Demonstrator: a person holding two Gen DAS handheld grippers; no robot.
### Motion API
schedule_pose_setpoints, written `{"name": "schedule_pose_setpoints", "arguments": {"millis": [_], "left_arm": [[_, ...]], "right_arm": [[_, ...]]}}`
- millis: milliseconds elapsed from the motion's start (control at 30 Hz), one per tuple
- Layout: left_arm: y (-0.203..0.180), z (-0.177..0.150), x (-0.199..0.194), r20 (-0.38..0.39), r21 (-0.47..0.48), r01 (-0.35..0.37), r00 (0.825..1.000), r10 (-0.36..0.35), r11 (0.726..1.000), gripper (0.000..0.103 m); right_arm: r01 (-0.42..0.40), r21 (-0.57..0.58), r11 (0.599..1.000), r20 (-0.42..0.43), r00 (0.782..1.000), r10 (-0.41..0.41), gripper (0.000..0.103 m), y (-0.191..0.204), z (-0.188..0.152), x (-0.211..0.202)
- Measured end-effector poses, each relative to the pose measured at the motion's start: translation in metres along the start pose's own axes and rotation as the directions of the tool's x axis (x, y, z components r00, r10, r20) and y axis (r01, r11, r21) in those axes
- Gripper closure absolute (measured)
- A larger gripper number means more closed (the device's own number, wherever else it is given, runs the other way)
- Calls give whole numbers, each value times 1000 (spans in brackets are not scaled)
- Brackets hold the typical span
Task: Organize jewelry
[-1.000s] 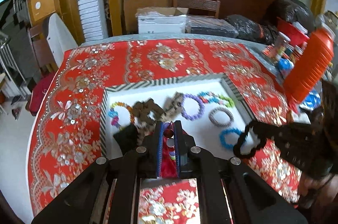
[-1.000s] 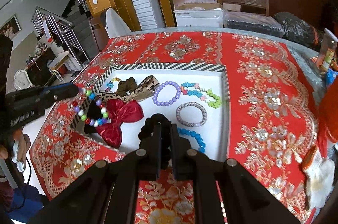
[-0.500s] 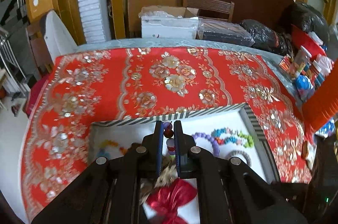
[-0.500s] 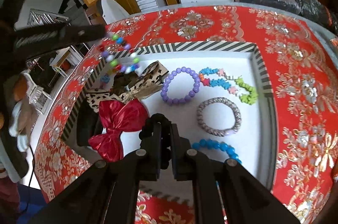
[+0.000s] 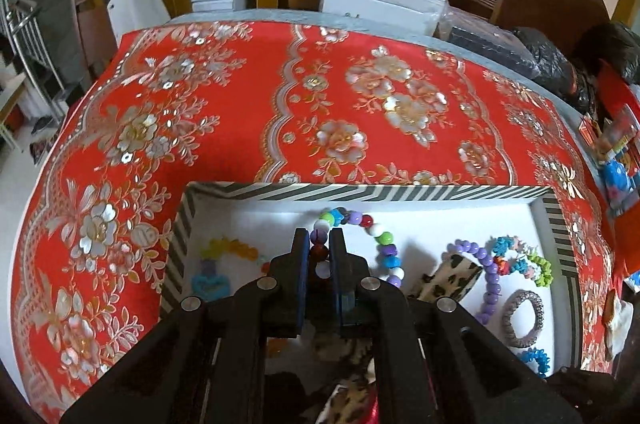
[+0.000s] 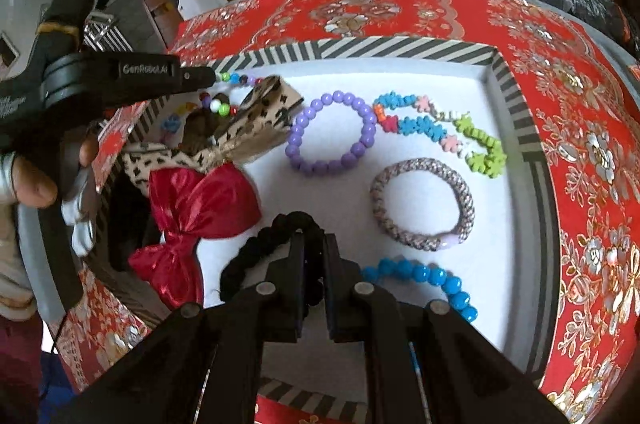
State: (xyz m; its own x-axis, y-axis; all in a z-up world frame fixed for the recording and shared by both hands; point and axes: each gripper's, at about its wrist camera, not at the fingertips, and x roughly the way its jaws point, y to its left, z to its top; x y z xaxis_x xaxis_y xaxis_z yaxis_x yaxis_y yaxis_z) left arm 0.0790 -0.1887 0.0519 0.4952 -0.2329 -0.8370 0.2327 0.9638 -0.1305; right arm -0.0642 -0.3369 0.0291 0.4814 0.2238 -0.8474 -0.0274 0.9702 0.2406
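My left gripper [image 5: 319, 244] is shut on a multicolored bead bracelet [image 5: 376, 236] and holds it over the far left part of the striped white tray [image 5: 360, 192]. In the right wrist view that bracelet [image 6: 224, 105] hangs from the left gripper's tip [image 6: 212, 76] above a leopard-print bow [image 6: 256, 115]. My right gripper [image 6: 314, 244] is shut on a black scrunchie [image 6: 260, 248] low over the tray's [image 6: 400, 51] near side.
In the tray lie a red bow [image 6: 200, 207], a purple bead bracelet [image 6: 332, 133], a flower-bead bracelet [image 6: 440, 127], a grey braided band [image 6: 424, 203] and a blue bead bracelet [image 6: 432, 280]. A red floral cloth [image 5: 320, 95] covers the table. Boxes and bags stand behind.
My left gripper has carried the bead bracelet forward over the tray's far left side. My right gripper has moved closer over the tray with the scrunchie.
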Motion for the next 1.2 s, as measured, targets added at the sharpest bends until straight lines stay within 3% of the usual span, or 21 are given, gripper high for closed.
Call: {"name": "schedule_pose_setpoints", "arguments": {"millis": [67, 133, 200, 267, 733, 1200], "left_arm": [[3, 0, 3, -11, -6, 15, 1000, -15, 1000, 90], [5, -1, 4, -15, -17, 30, 999, -31, 999, 78], [7, -2, 2, -4, -26, 43, 999, -43, 999, 74], [7, -4, -5, 14, -24, 36, 999, -36, 999, 72], [-15, -43, -74, 153, 79, -10, 988, -2, 997, 72], [-31, -98, -122, 208, 84, -26, 978, 8, 996, 72]], "right_arm": [[19, -9, 1000, -1, 1000, -19, 94, 1, -1, -1], [17, 1, 1000, -12, 1000, -17, 89, 0, -1, -3], [12, 16, 1000, -14, 1000, -12, 75, -1, -2, -5], [-2, 23, 1000, -1, 1000, 2, 68, -1, -4, -10], [17, 27, 999, 106, 994, -19, 64, 6, -15, -47], [97, 57, 994, 191, 976, -106, 57, 7, -35, -84]]}}
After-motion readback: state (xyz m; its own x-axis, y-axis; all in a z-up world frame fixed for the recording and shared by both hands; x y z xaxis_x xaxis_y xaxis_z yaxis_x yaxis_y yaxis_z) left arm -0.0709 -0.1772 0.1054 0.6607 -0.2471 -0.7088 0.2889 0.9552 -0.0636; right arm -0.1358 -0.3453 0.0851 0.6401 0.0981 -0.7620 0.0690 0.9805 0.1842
